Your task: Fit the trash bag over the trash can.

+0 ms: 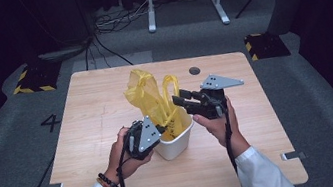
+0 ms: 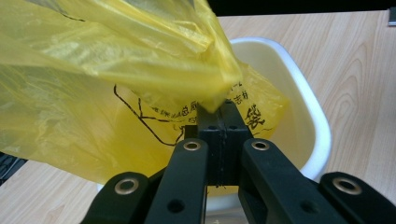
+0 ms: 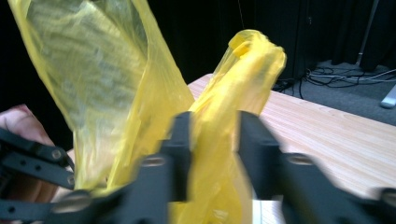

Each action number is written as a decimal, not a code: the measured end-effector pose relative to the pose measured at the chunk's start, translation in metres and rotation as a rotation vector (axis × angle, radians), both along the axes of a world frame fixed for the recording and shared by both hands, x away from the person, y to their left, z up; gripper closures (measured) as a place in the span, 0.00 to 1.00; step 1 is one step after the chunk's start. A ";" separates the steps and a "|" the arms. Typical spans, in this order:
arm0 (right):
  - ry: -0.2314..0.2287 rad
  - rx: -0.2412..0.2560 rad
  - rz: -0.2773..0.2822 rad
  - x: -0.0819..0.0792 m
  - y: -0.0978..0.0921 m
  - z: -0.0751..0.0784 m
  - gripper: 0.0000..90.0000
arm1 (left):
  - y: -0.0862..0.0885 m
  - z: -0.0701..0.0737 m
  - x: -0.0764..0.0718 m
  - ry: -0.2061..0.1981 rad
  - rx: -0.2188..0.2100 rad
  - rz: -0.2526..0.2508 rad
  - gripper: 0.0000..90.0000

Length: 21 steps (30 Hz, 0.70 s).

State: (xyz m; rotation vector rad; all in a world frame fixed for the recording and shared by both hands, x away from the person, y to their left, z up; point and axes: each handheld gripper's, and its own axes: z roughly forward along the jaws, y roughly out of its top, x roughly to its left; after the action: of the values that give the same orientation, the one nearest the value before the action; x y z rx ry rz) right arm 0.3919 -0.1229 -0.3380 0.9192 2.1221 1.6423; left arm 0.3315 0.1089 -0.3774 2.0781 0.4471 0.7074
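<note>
I see the yellow plastic bag (image 1: pixel 151 101) standing up out of the white bin (image 1: pixel 176 142) mid-bench (image 1: pixel 90 136). Left tool (image 2: pixel 219 109) is clamped on the bag's near edge at the rim. Right tool (image 1: pixel 179 97) is parted around the right handle loop (image 3: pixel 243 70), which rises upright between its jaws.

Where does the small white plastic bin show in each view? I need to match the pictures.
High view: small white plastic bin at table centre, between the two hand-held grippers.
Left gripper view: its rim curves right of the jaws.
Right gripper view: I cannot pick it out.
Shared landmark: yellow plastic bag.
</note>
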 end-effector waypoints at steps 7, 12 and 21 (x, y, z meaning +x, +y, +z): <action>-0.024 -0.025 0.046 -0.010 0.001 -0.001 1.00 | 0.007 0.000 -0.005 -0.005 -0.061 0.021 0.83; -0.037 -0.009 0.073 -0.019 -0.006 -0.002 1.00 | 0.021 0.001 -0.014 0.000 -0.162 0.019 0.41; -0.059 -0.056 0.079 -0.031 -0.011 -0.011 1.00 | 0.049 0.013 -0.011 0.100 -0.286 0.017 0.22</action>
State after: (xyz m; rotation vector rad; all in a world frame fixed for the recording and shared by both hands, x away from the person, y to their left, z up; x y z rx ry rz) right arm 0.3609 -0.1343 -0.3489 0.7703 2.1778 1.6177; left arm 0.3207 0.1579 -0.3647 1.8456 0.5878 0.5176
